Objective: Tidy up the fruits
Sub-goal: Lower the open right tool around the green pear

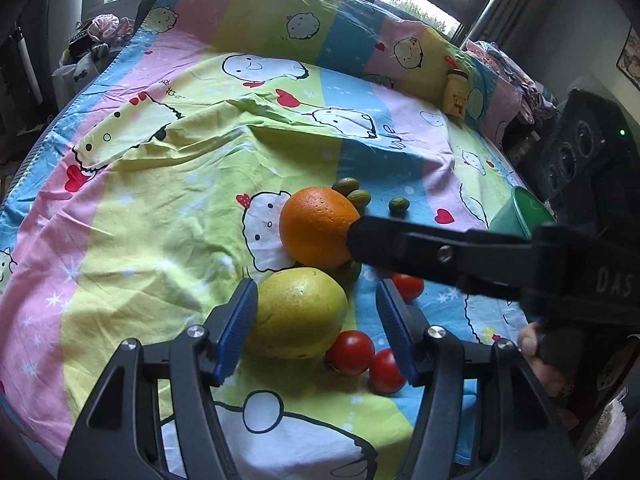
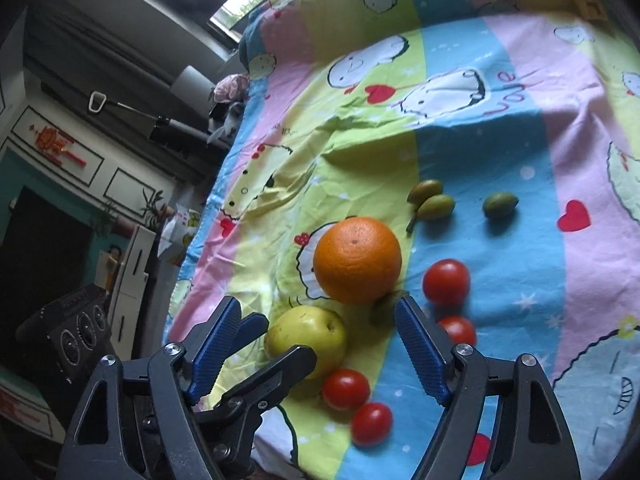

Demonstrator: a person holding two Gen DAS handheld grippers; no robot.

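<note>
On the cartoon-print bedsheet lie an orange, a yellow-green apple-like fruit, several red tomatoes and small green fruits. My left gripper is open; the yellow fruit sits by its left pad, clear of the right pad, with tomatoes in the gap. My right gripper is open just short of the orange. In the left wrist view one of its black fingers meets the orange's right side.
A green cup and a black speaker box stand at the bed's edge. A small yellow jar stands far back by the raised bedding. A person's hand holds the right gripper. The left gripper's fingers cross the right wrist view.
</note>
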